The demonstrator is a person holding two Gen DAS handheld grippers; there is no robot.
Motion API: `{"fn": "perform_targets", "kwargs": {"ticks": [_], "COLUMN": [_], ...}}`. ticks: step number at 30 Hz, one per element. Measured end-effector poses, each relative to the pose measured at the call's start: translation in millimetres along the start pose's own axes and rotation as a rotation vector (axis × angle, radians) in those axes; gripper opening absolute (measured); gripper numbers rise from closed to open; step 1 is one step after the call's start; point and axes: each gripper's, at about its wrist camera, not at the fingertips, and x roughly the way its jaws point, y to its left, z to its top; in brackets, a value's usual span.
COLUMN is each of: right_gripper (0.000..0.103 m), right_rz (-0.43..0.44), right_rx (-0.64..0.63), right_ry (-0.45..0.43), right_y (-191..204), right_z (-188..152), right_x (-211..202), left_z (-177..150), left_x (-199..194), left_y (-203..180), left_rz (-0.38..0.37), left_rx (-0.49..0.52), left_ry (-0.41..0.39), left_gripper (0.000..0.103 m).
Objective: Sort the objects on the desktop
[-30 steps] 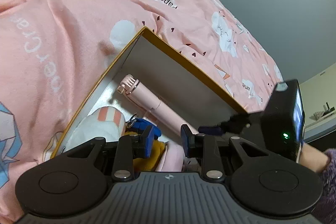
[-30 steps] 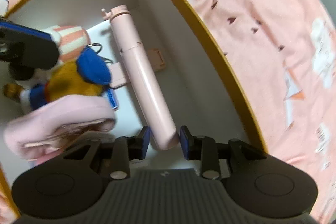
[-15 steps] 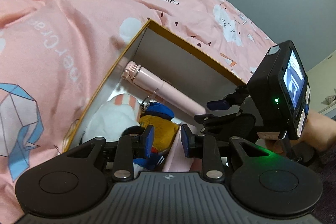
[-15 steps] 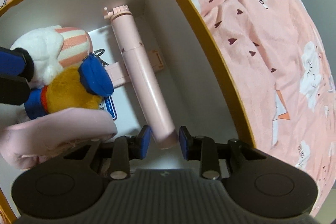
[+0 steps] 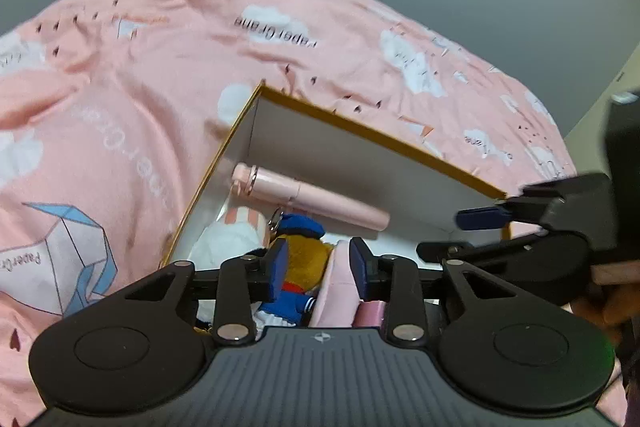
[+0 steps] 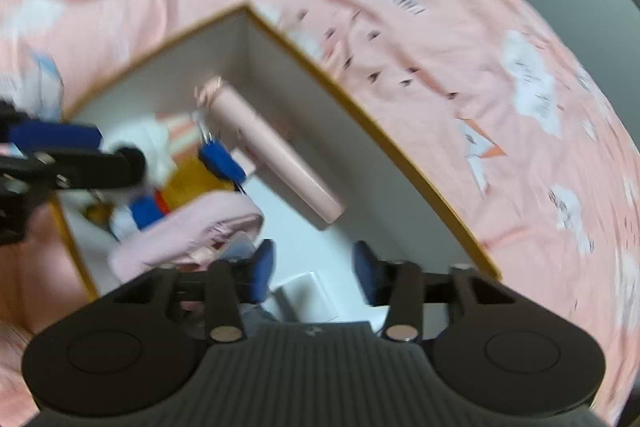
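Soft, even indoor light with no glare. The left wrist view is fairly sharp; the right wrist view is smeared by motion blur, worst on the pink cloud-printed bedsheet [image 6: 500,75] beyond the tongs. Fisheye bending curves every edge. The white yellow-rimmed cardboard box [image 5: 360,163] holds faint shadows.
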Motion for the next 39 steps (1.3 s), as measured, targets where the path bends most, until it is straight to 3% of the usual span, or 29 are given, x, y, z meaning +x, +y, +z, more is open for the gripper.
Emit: {"fn": "perform_targets", "kwargs": {"ticks": [2, 4, 7, 14, 23, 27, 39], "right_gripper": [0.058, 0.061, 0.066, 0.066, 0.074, 0.079, 0.086], "right_rz": [-0.008, -0.009, -0.027, -0.082, -0.156, -0.199, -0.214], "right_rx": [0.069, 0.132, 0.192, 0.427, 0.602, 0.621, 0.695], "right_ry": [-0.055, -0.112, -0.170, -0.244, -0.355, -0.364, -0.346], "right_y": [14.5, 28.6, 40.9, 63.5, 92.0, 101.7, 102.0], "right_z": [10.8, 12.4, 8.3, -30.3, -57.3, -63.1, -76.4], "right_x": [-7.9, 15.3, 13.6, -10.4, -26.6, -24.4, -8.8], "left_z": [-1.7, -3.8, -9.1, -24.1, -36.4, -40.9, -57.0], "left_x": [-7.5, -14.1, -21.7, -31.0, -28.7, -26.9, -9.5], "left_y": [-5.8, -13.1, -23.4, -30.7, -24.6, -23.8, -21.2], "left_rz": [0.008, 0.034, 0.078, 0.184, 0.209, 0.201, 0.184], "left_rx": [0.033, 0.081, 0.168, 0.310, 0.318, 0.318, 0.323], "left_ry": [-0.023, -0.038, -0.046, -0.044, -0.040, -0.039, -0.035], "left_gripper": [0.051, 0.051, 0.057, 0.076, 0.079, 0.079, 0.079]}}
